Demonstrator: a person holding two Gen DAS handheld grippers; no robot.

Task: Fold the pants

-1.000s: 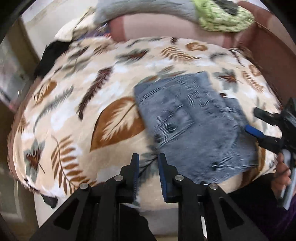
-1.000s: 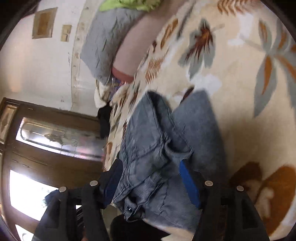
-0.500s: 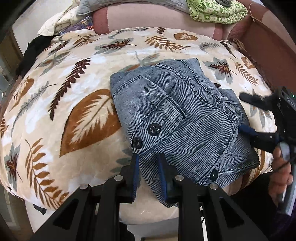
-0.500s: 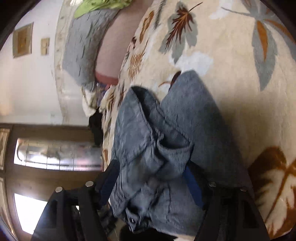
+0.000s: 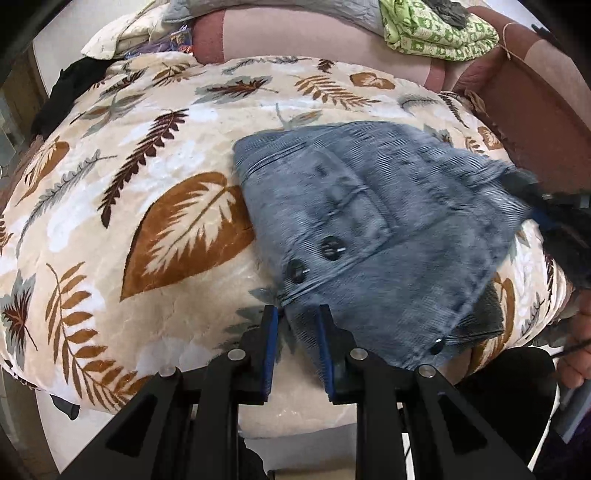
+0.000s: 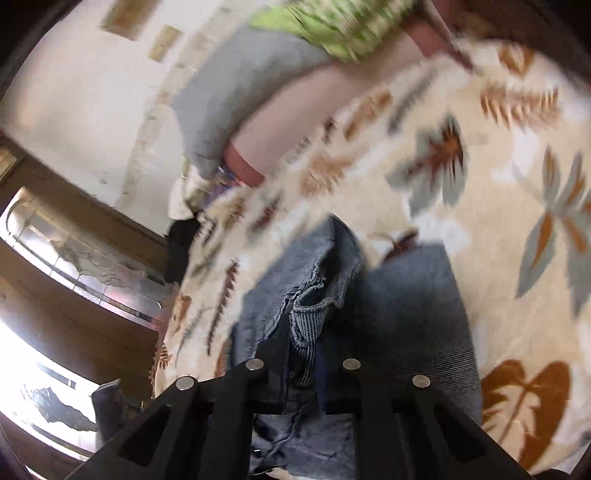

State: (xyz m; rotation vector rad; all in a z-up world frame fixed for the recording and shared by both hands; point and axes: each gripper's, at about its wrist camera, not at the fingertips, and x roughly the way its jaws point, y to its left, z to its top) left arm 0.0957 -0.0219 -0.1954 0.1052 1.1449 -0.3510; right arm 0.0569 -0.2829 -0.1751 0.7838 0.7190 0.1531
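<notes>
The blue-grey corduroy pants (image 5: 373, 236) lie folded on the leaf-print blanket (image 5: 155, 177), with two dark buttons near their front edge. My left gripper (image 5: 295, 325) holds its fingers narrowly apart around the pants' near corner. My right gripper (image 6: 303, 354) is shut on a bunched edge of the pants (image 6: 406, 314). It also shows at the pants' right corner in the left wrist view (image 5: 543, 210), lifting that side.
A pink bolster (image 5: 332, 40) lies behind the blanket, with a green patterned cloth (image 5: 436, 33) and a grey quilt on it. A brown sofa arm (image 5: 535, 110) stands to the right. A dark garment (image 5: 62, 96) lies at the far left. A wooden glass door (image 6: 74, 258) is beyond.
My right gripper has closed from open onto the pants' right edge and lifted it. The left gripper has come up to the pants' near corner.
</notes>
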